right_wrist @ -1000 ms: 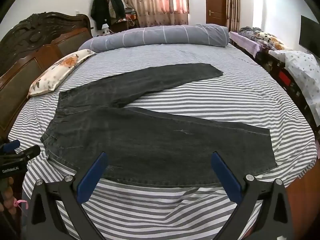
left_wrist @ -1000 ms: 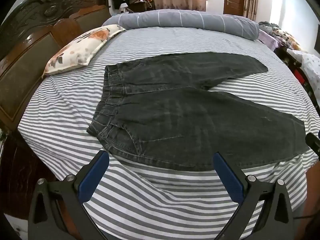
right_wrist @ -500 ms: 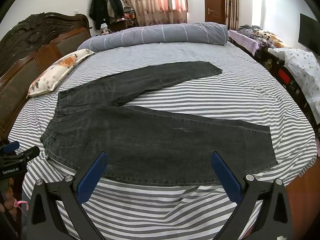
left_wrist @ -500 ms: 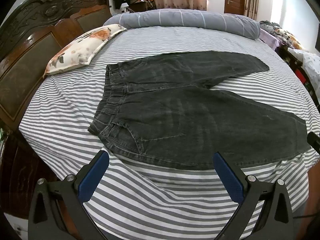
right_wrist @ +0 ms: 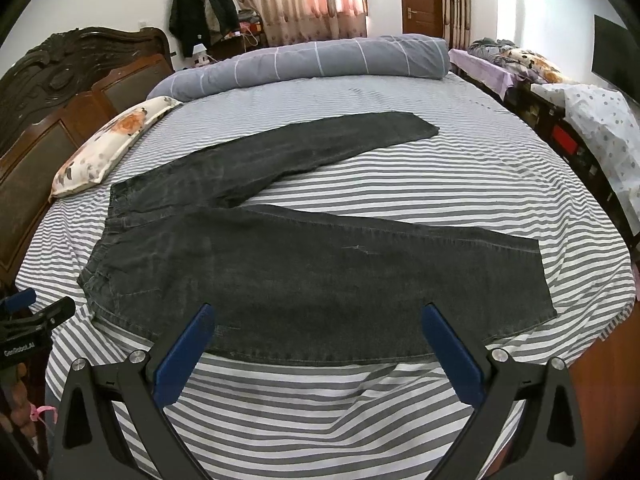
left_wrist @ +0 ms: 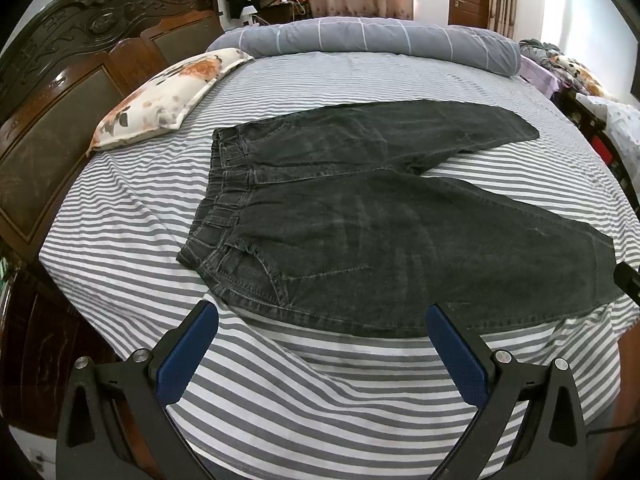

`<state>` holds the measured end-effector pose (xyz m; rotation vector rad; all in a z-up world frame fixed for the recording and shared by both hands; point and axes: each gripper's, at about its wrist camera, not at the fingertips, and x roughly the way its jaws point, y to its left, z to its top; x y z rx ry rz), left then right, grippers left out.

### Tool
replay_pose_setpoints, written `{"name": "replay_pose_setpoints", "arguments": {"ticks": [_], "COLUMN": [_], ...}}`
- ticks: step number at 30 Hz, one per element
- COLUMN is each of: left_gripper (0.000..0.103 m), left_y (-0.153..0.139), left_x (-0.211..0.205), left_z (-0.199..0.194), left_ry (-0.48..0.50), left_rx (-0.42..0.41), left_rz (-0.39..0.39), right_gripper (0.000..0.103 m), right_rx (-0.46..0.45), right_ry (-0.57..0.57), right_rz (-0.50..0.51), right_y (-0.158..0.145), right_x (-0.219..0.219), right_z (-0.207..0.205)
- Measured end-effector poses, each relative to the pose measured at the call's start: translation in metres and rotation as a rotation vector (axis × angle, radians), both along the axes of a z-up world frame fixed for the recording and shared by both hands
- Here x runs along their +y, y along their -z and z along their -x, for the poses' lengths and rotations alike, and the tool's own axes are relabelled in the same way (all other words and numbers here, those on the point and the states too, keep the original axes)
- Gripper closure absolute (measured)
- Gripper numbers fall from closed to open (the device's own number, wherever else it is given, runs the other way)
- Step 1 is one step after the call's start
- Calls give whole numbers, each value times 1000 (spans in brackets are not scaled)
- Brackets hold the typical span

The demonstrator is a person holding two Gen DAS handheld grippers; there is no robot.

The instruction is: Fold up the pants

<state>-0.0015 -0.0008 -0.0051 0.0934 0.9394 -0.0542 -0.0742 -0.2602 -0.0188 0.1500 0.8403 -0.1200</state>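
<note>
Dark grey denim pants (left_wrist: pixel 360 220) lie flat on the striped bed, waistband to the left, the two legs spread apart in a V toward the right. My left gripper (left_wrist: pixel 320 320) hovers open just before the near hem edge by the waist and hip, nothing between its blue pads. In the right wrist view the same pants (right_wrist: pixel 304 268) stretch across the bed, and my right gripper (right_wrist: pixel 316 320) stands open above the near edge of the near leg, holding nothing. The left gripper (right_wrist: pixel 36 316) shows at that view's left edge.
A floral pillow (left_wrist: pixel 168 100) lies at the far left by the carved wooden headboard (left_wrist: pixel 72 88). A rolled grey duvet (left_wrist: pixel 368 36) runs along the bed's far side. Cluttered furniture (right_wrist: pixel 568 120) stands to the right of the bed. Striped sheet (left_wrist: pixel 320 400) wrinkles near me.
Both wrist views have shifted only slightly; the pants sit a touch farther from the fingers. Both grippers stay open and the pants lie unmoved.
</note>
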Motion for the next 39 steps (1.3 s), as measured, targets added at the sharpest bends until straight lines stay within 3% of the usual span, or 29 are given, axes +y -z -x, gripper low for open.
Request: {"name": "replay_pose_setpoints", "arguments": {"ticks": [39], "left_gripper": [0], "left_y": [5], "left_x": [0], "left_z": [3], "left_ry": [2], "left_rx": [4], "left_rz": [-3], "right_gripper": [0], "right_rx": [4], "right_ry": [11], "right_rz": [-8], "right_y": [4], "right_x": [-6], "right_z": [2]}}
